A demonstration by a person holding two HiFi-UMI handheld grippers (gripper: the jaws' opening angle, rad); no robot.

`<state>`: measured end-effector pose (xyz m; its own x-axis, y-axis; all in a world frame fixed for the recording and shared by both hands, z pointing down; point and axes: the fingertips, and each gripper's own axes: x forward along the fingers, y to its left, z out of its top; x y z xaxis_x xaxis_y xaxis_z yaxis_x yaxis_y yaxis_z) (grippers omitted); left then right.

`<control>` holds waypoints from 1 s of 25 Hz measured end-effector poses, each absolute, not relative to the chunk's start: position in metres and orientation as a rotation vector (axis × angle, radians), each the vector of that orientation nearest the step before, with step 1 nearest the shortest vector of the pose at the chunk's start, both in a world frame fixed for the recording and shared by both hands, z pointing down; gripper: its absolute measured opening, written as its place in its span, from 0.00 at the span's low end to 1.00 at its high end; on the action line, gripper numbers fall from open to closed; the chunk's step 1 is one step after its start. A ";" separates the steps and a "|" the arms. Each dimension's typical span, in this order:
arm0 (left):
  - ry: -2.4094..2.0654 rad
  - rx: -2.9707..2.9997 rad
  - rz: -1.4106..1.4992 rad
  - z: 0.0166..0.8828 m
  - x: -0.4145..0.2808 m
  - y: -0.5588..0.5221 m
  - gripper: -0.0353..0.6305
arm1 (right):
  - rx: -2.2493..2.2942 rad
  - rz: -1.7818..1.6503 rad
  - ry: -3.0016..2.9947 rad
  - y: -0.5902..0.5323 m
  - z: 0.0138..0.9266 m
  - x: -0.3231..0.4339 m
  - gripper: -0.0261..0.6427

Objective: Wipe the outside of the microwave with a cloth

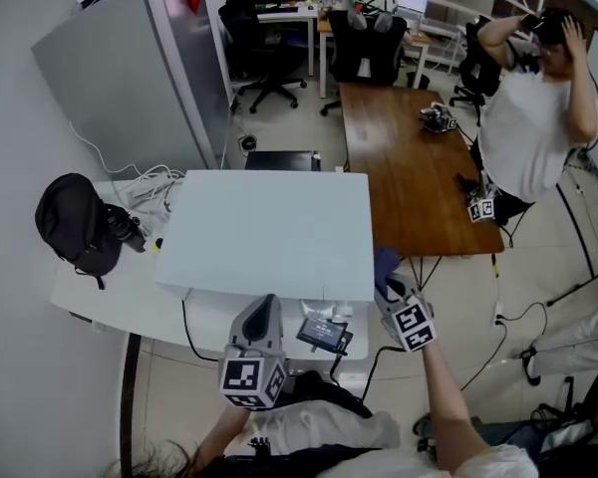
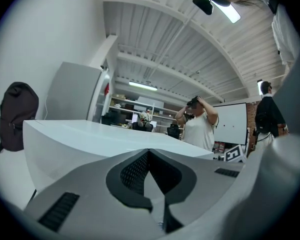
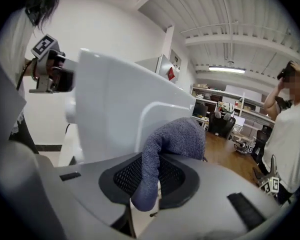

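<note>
**Cloth at the microwave's corner**

Big white box-shaped microwave (image 1: 269,232) in the middle of the flat white desk (image 1: 110,287), reaching almost to the desk's front edge. Seen from above in the head view as a plain white top.

Right gripper (image 1: 389,282) at the microwave's front right corner. Jaws pinched together on a soft blue-grey knitted cloth (image 1: 384,262). In the right gripper view, cloth (image 3: 175,139) poking up from between the jaws of the right gripper (image 3: 152,181), folded over at the top and lying against the white side of the microwave (image 3: 120,109).

Left gripper (image 1: 267,305) at the microwave's front edge, a bit left of the middle. In the left gripper view, jaws of the left gripper (image 2: 149,156) closed together with nothing between them, pointing across the microwave's top (image 2: 90,134).

Round black backpack (image 1: 75,222) near the desk's left edge, well apart from the microwave. White cables (image 1: 145,182) at the desk's back left corner. Small dark flat gadget with a screen (image 1: 324,335) at the desk's front edge, between the two grippers.

Long brown wooden table (image 1: 409,167) beyond the desk's right edge. Person in a white shirt (image 1: 533,118) beside that table, both hands up at the head.
</note>
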<state>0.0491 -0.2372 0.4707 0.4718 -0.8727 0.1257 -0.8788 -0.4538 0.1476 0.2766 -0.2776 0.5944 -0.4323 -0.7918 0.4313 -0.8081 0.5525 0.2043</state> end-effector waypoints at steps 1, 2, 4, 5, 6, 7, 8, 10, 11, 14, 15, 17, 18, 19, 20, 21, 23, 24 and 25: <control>-1.517 2.528 0.044 0.470 0.049 -0.237 0.04 | 1.303 0.053 -2.317 -0.262 0.591 0.272 0.16; -1.511 2.532 0.042 0.470 0.050 -0.237 0.04 | 1.314 0.060 -2.322 -0.246 0.589 0.267 0.16; -1.497 2.538 0.036 0.470 0.050 -0.237 0.04 | 1.332 0.078 -2.329 -0.217 0.585 0.257 0.16; -1.490 2.541 0.033 0.471 0.050 -0.237 0.04 | 1.343 0.090 -2.328 -0.204 0.584 0.253 0.16; -1.482 2.545 0.032 0.471 0.050 -0.237 0.04 | 1.358 0.103 -2.326 -0.192 0.584 0.249 0.16; -1.473 2.550 0.032 0.472 0.050 -0.237 0.04 | 1.377 0.120 -2.324 -0.183 0.585 0.246 0.16; -1.465 2.554 0.033 0.472 0.050 -0.237 0.04 | 1.397 0.138 -2.324 -0.176 0.585 0.243 0.16; -1.454 2.561 0.040 0.472 0.049 -0.237 0.04 | 1.433 0.165 -2.317 -0.170 0.588 0.242 0.16; -1.452 2.563 0.043 0.472 0.048 -0.236 0.04 | 1.453 0.170 -2.304 -0.171 0.591 0.246 0.16; -1.457 2.561 0.049 0.472 0.044 -0.233 0.04 | 1.519 0.148 -2.229 -0.194 0.601 0.280 0.16; -1.460 2.559 0.051 0.472 0.042 -0.232 0.04 | 1.525 0.121 -2.205 -0.210 0.603 0.293 0.16; -1.471 2.547 0.056 0.474 0.037 -0.233 0.04 | 1.510 0.059 -2.169 -0.251 0.605 0.314 0.16; -1.482 2.538 0.058 0.475 0.035 -0.233 0.04 | 1.498 0.037 -2.160 -0.274 0.604 0.322 0.16; -1.498 2.529 0.061 0.475 0.032 -0.233 0.04 | 1.489 0.024 -2.156 -0.298 0.602 0.328 0.16; -1.515 2.519 0.066 0.475 0.029 -0.234 0.04 | 1.483 0.020 -2.158 -0.322 0.600 0.331 0.16; -1.531 2.510 0.073 0.475 0.027 -0.234 0.04 | 1.475 0.019 -2.161 -0.344 0.599 0.332 0.16; -1.555 2.491 0.087 0.476 0.024 -0.233 0.04 | 1.451 0.022 -2.163 -0.383 0.600 0.331 0.16; -1.565 2.484 0.093 0.476 0.023 -0.233 0.04 | 1.434 0.025 -2.159 -0.400 0.603 0.331 0.16; -1.576 2.477 0.098 0.475 0.022 -0.232 0.04 | 1.414 0.028 -2.153 -0.414 0.606 0.330 0.16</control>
